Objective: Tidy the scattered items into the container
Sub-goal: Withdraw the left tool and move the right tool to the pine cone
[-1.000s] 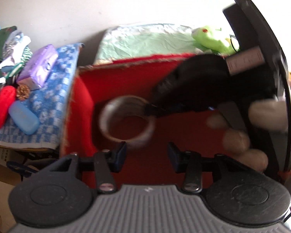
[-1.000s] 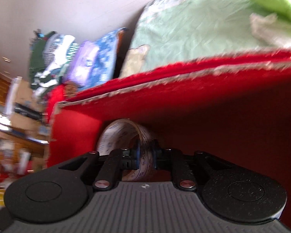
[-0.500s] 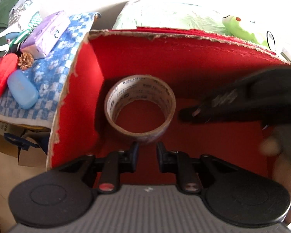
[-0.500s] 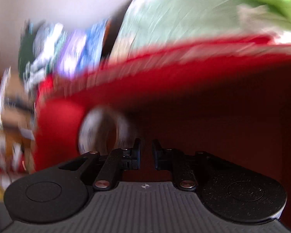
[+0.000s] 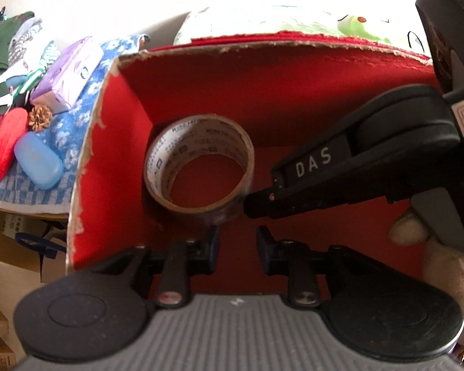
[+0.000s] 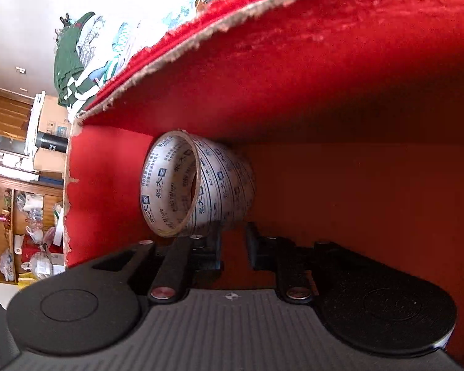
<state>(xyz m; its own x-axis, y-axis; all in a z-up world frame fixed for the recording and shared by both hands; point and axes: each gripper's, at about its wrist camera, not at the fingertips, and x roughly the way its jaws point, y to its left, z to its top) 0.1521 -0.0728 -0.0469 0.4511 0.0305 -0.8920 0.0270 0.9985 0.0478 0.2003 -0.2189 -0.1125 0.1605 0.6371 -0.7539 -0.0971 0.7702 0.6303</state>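
Note:
A roll of printed packing tape (image 5: 198, 167) lies inside the red-lined cardboard box (image 5: 117, 130), near its left wall; it also shows in the right wrist view (image 6: 198, 185), free of any finger. My left gripper (image 5: 236, 244) hovers over the box's near side, open a little and empty. My right gripper (image 6: 233, 247) is inside the box just right of the roll, slightly open and empty; in the left wrist view its black fingers (image 5: 263, 201) reach in from the right to the roll's edge.
Left of the box on a blue patterned cloth (image 5: 77, 130) lie a blue soap case (image 5: 38, 160), a red case (image 5: 4, 145), a pine cone (image 5: 40, 117) and a purple pack (image 5: 68, 74). A green plush (image 5: 355, 26) sits behind the box. Shelves (image 6: 15, 216) stand far left.
My right gripper let go of the tape roll, which now rests in the box, and its fingers stay beside it. My left gripper closed partly, then widened slightly.

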